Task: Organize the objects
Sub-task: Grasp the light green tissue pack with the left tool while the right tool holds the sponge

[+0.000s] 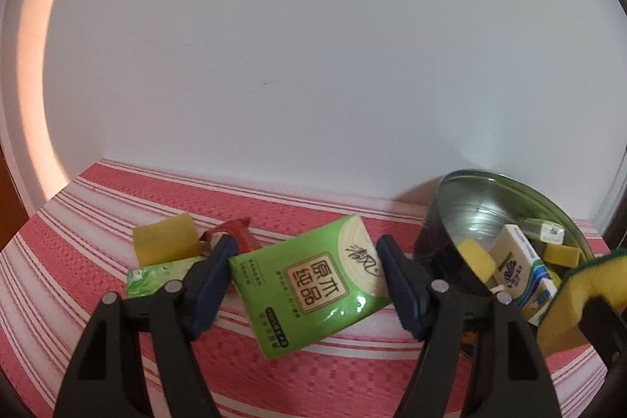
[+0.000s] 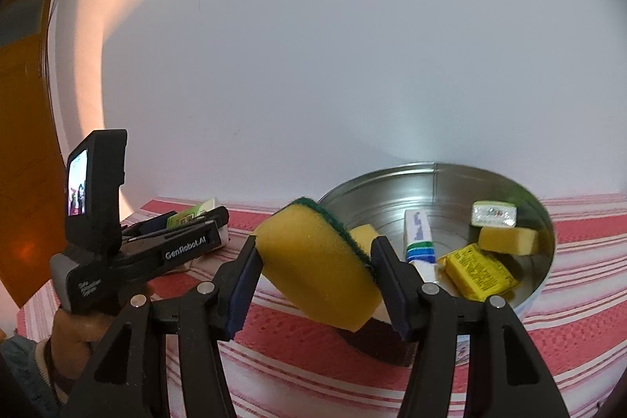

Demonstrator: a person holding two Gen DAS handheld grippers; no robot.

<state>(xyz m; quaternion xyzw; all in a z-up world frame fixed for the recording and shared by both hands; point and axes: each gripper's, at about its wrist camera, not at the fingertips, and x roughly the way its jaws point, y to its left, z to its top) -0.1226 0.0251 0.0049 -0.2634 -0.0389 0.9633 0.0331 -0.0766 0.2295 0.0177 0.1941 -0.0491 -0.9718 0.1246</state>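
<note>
A yellow sponge (image 2: 319, 263) with a green scouring face is clamped between the fingers of the right hand-held gripper (image 2: 315, 261) and held tilted just at the near rim of a round metal tin (image 2: 392, 183). Inside the tin, a toothpaste box, a yellow packet and smaller sponge pieces are seen. The left hand-held gripper (image 1: 303, 265) is spread apart around a green tissue pack (image 1: 313, 285) lying on the red-striped table (image 1: 117, 206).

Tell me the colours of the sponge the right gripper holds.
Yellow sponge with a dark green scrub layer; right wrist view shows it best.
</note>
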